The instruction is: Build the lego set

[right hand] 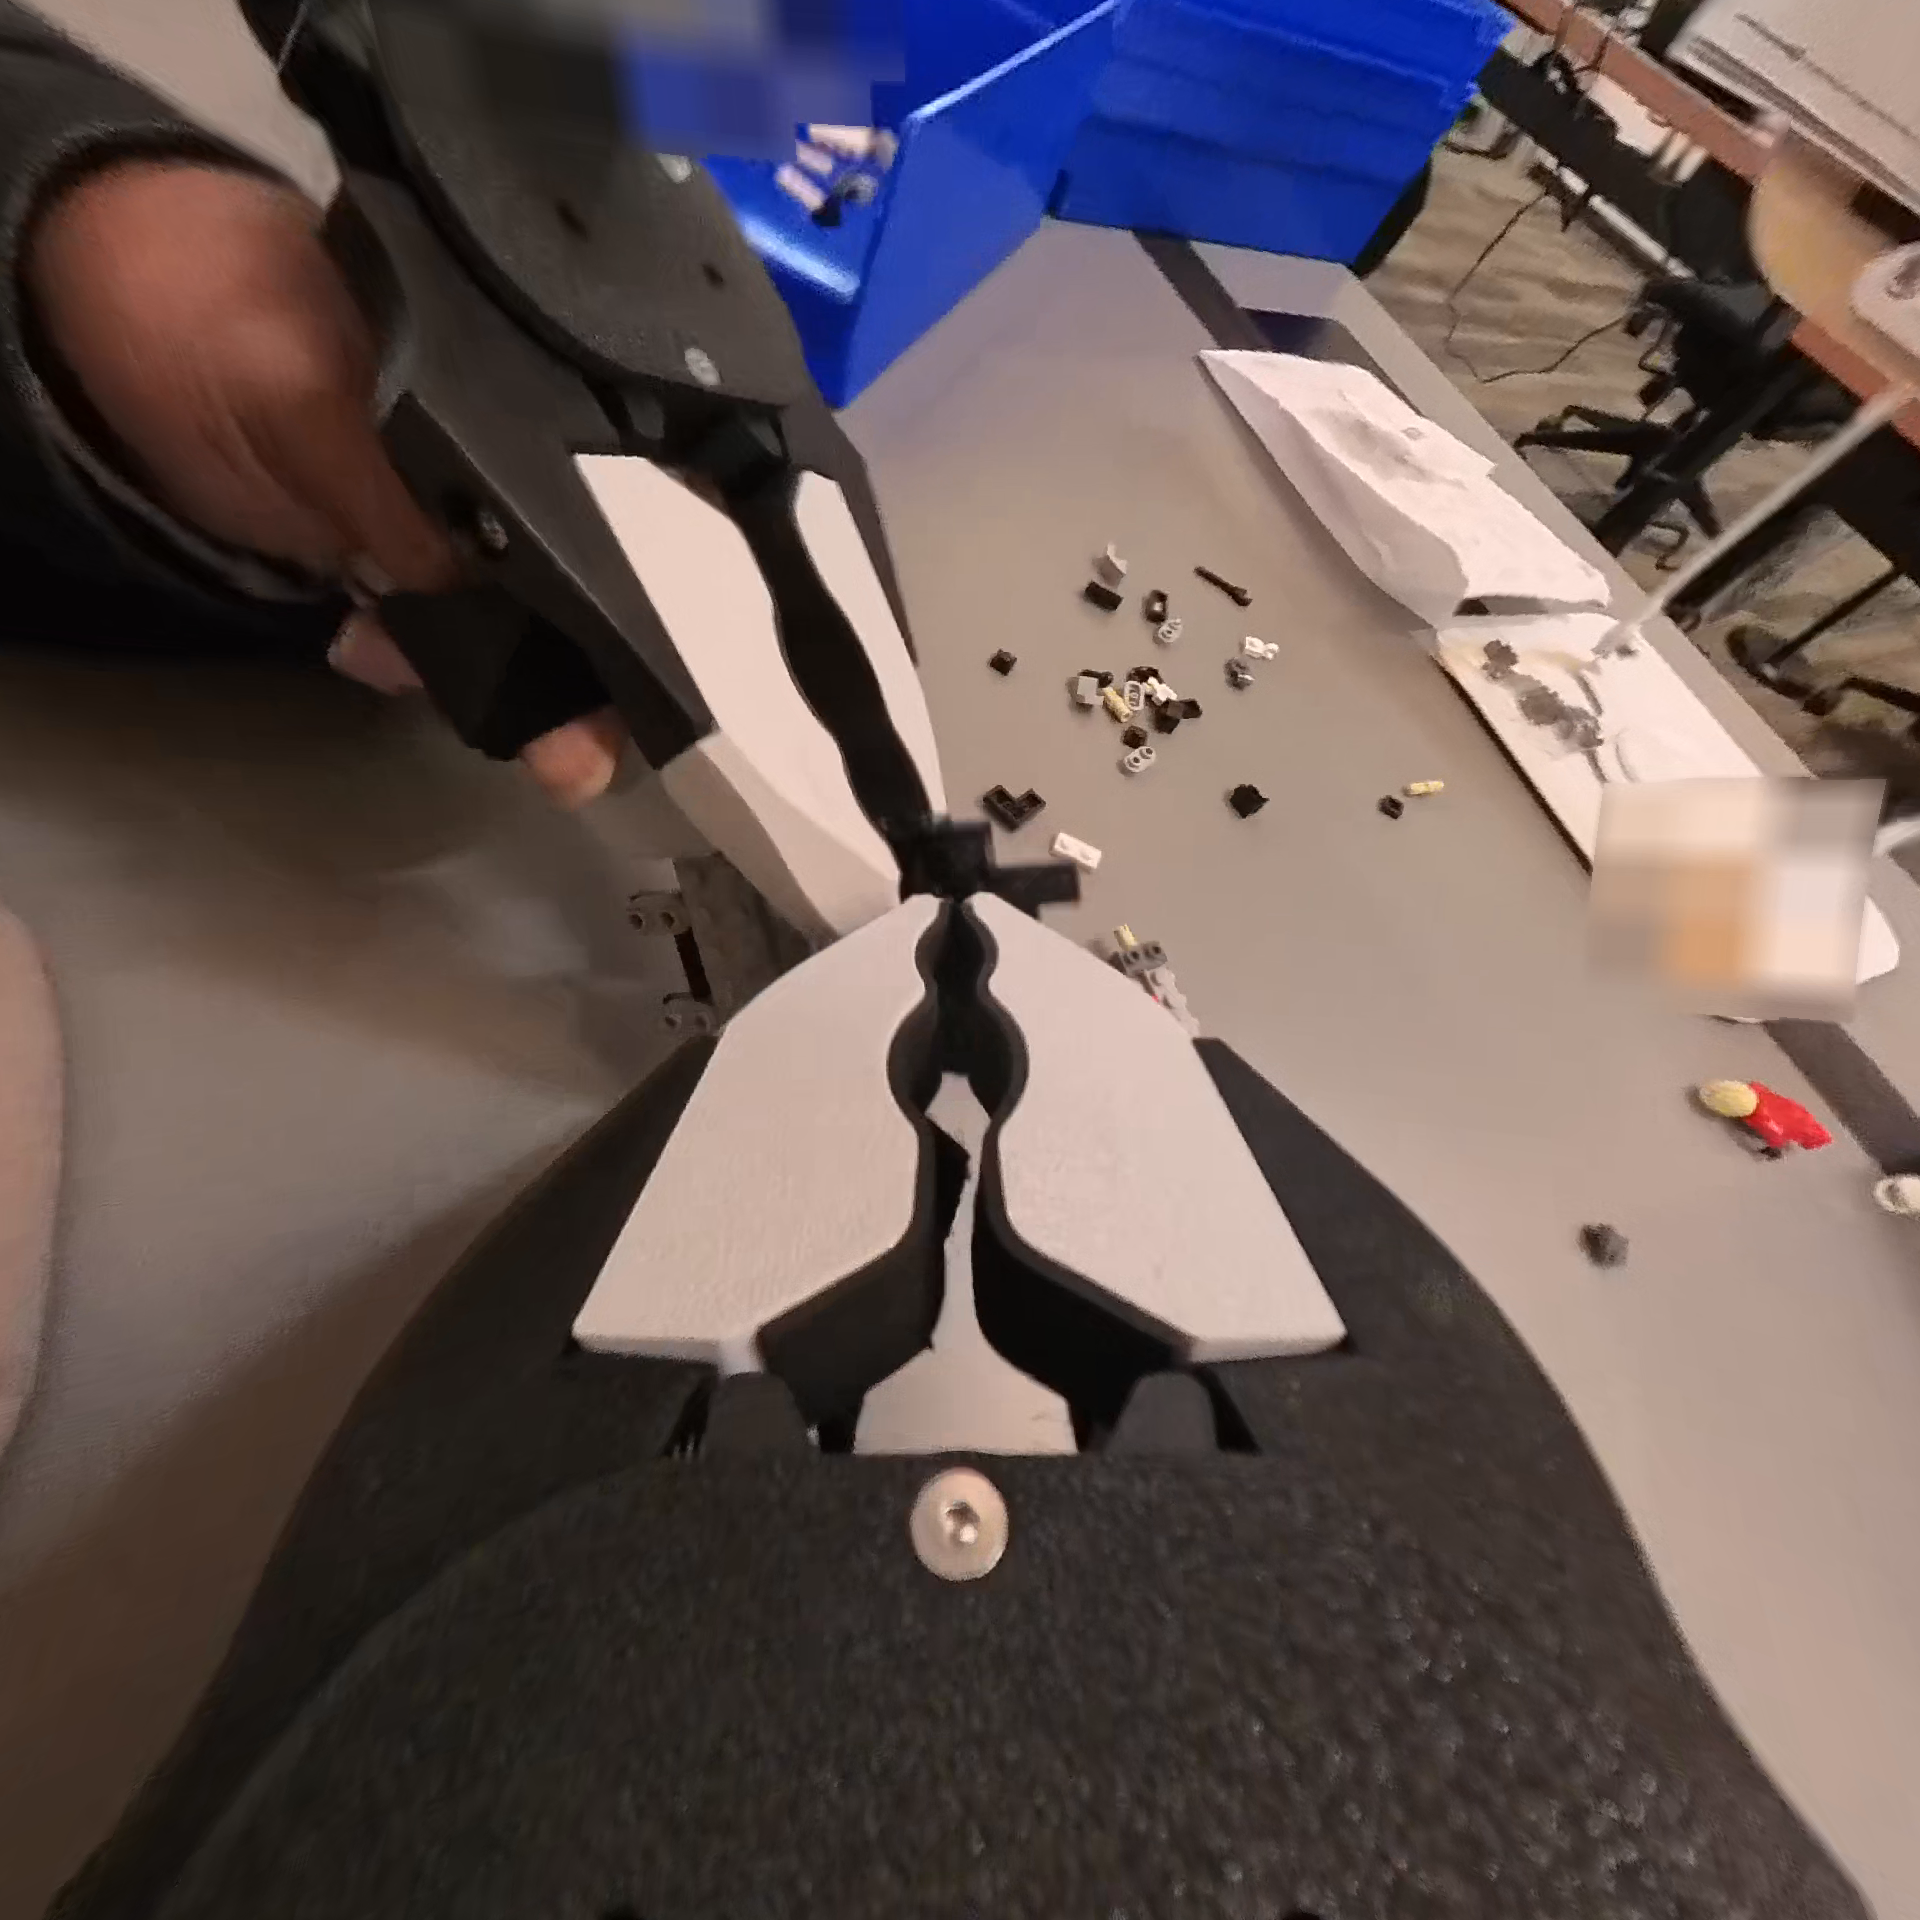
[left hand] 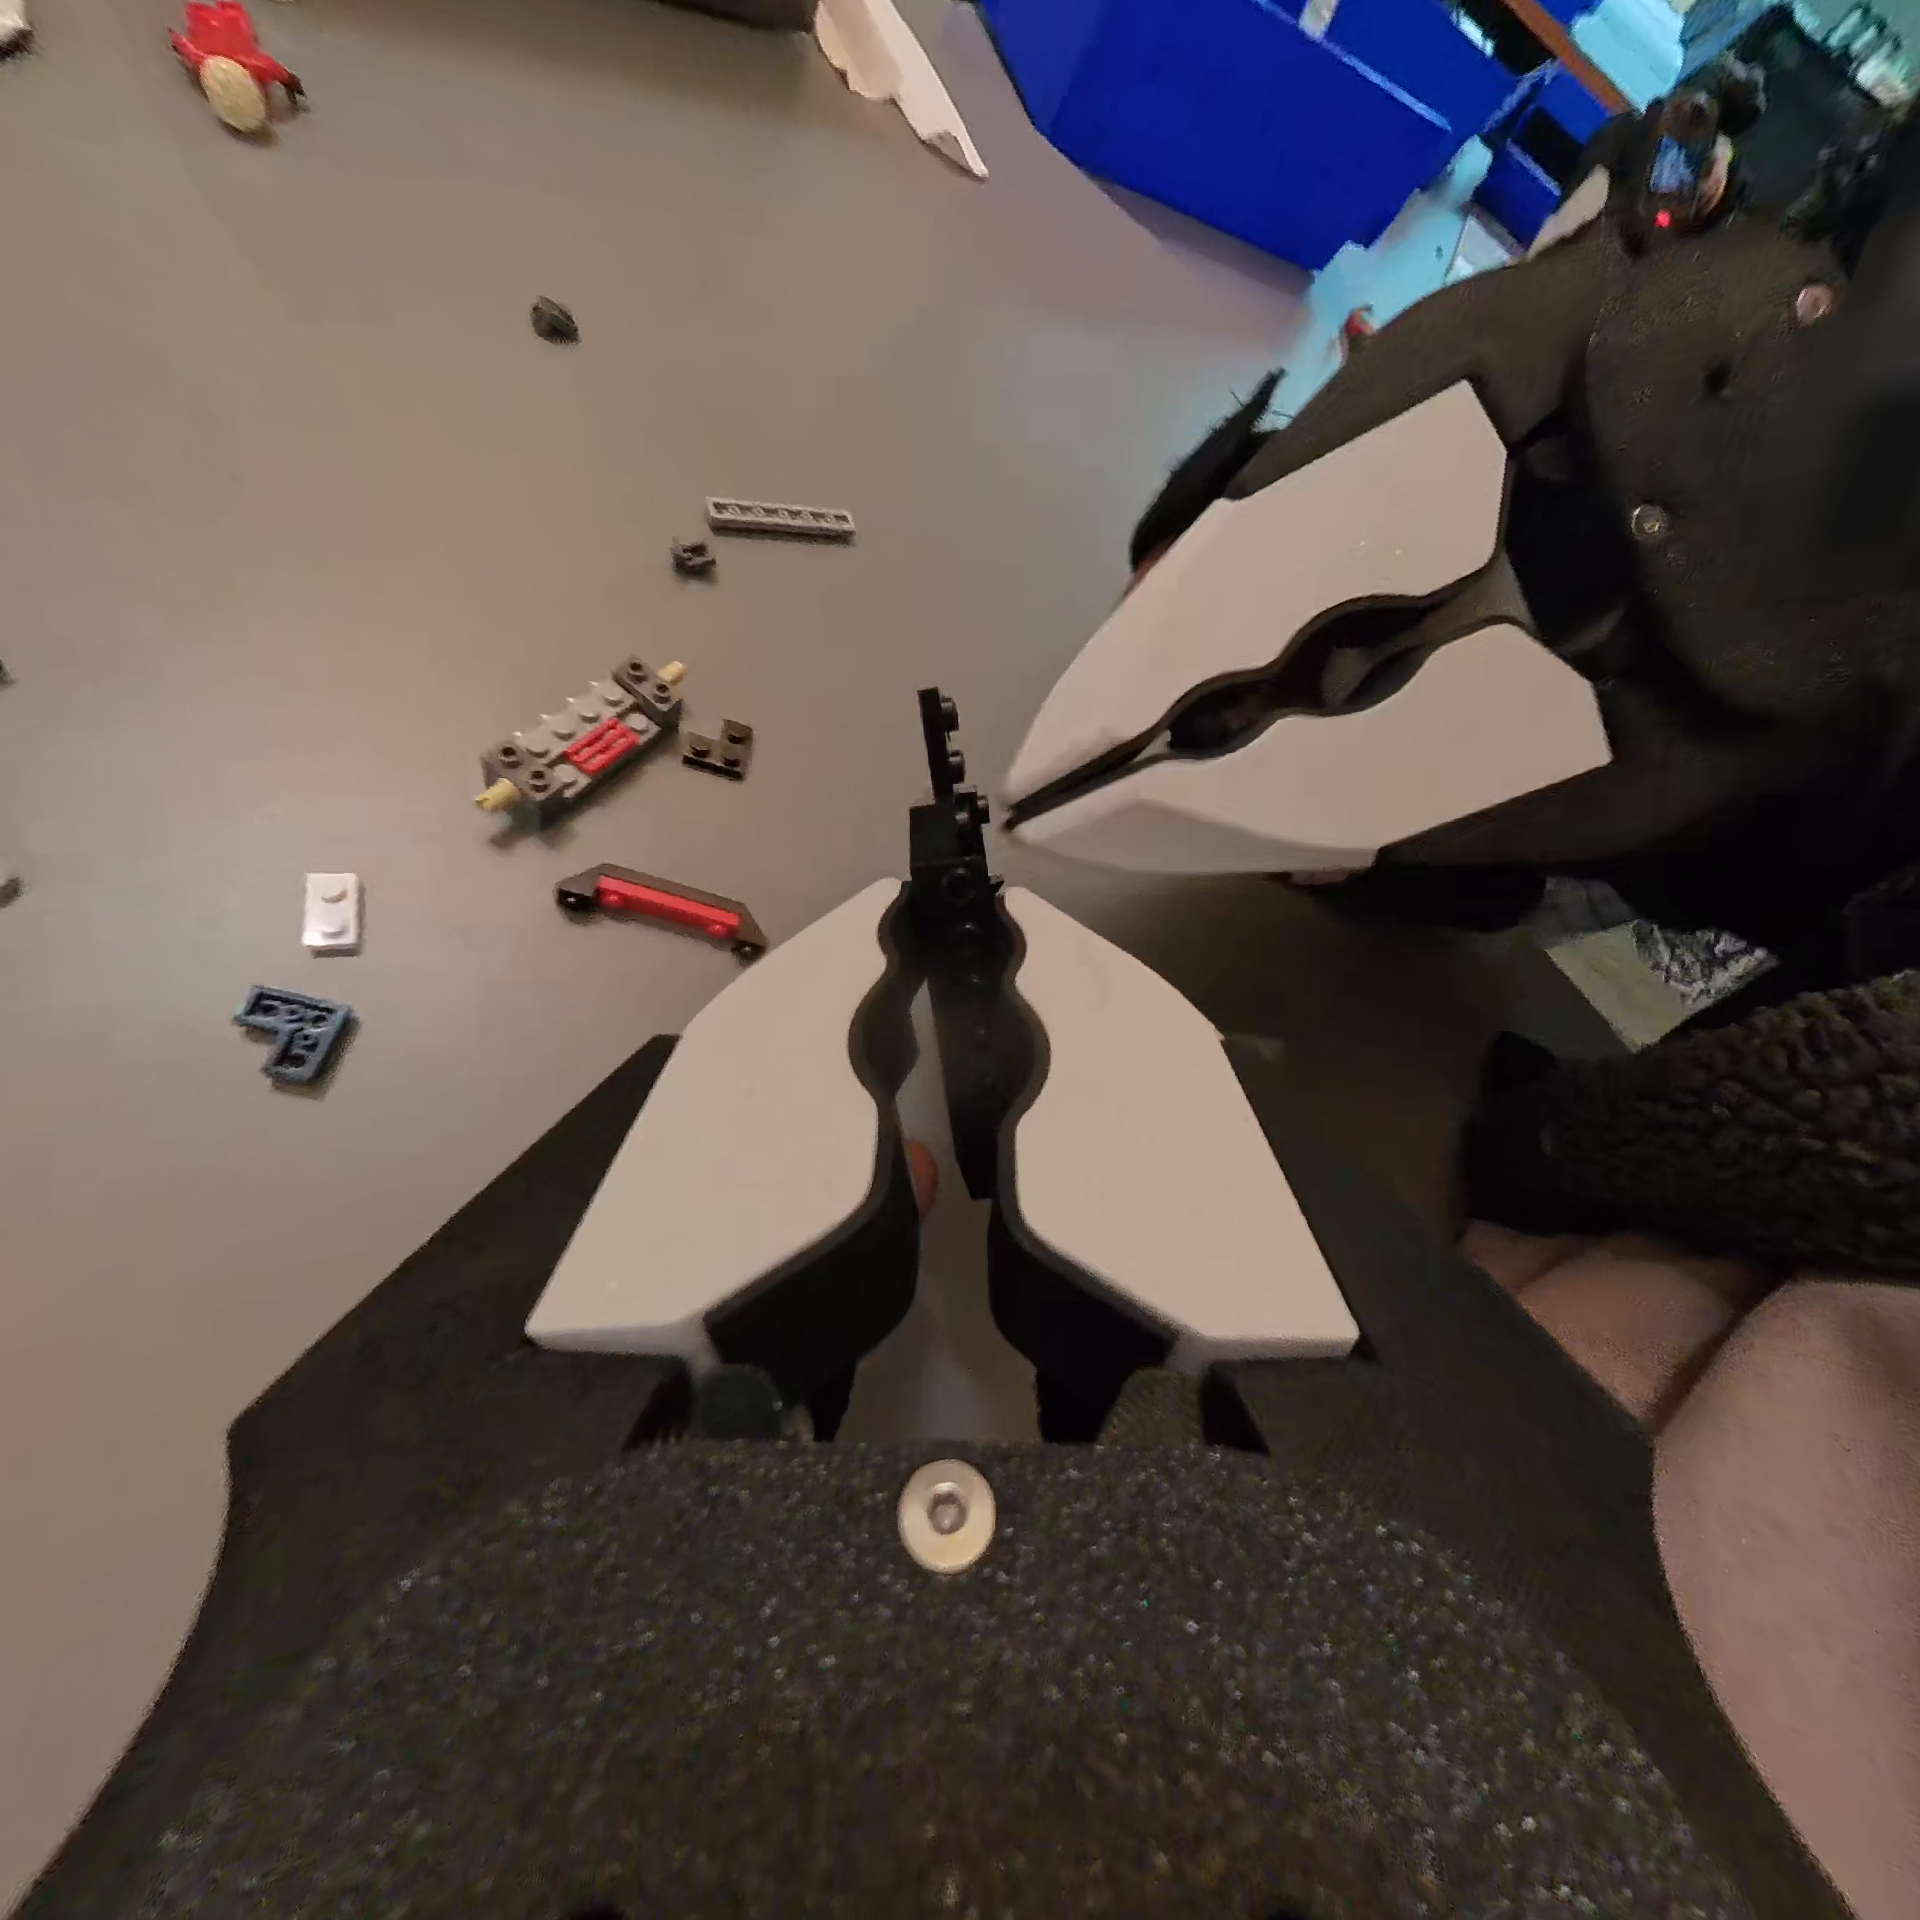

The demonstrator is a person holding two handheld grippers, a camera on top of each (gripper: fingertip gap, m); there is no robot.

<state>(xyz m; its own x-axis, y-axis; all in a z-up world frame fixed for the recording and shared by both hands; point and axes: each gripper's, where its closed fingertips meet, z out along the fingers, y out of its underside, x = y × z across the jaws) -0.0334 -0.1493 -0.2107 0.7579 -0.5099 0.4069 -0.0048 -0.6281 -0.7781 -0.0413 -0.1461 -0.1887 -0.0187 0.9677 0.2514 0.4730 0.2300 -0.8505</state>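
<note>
My left gripper point(left hand: 951, 888) is shut on a black lego plate assembly point(left hand: 948, 774) that sticks up past its fingertips, studs facing right. My right gripper point(left hand: 1008, 819) comes in from the right, shut, with its tips right next to the assembly's studs. In the right wrist view my right gripper point(right hand: 951, 906) is shut just below the black assembly point(right hand: 951, 847). The left gripper point(right hand: 914, 826) reaches down to the assembly from the upper left. Whether the right gripper holds a small piece is hidden.
On the grey table point(left hand: 312, 468) lie a grey chassis with red tiles point(left hand: 582, 743), a black-and-red long piece point(left hand: 660, 904), a white plate point(left hand: 332, 912), a blue L plate point(left hand: 296, 1029) and a grey strip point(left hand: 779, 516). A pile of small pieces point(right hand: 1143, 696), a booklet point(right hand: 1392, 488), blue bins point(right hand: 987, 208) and a red figure point(right hand: 1766, 1117) lie beyond.
</note>
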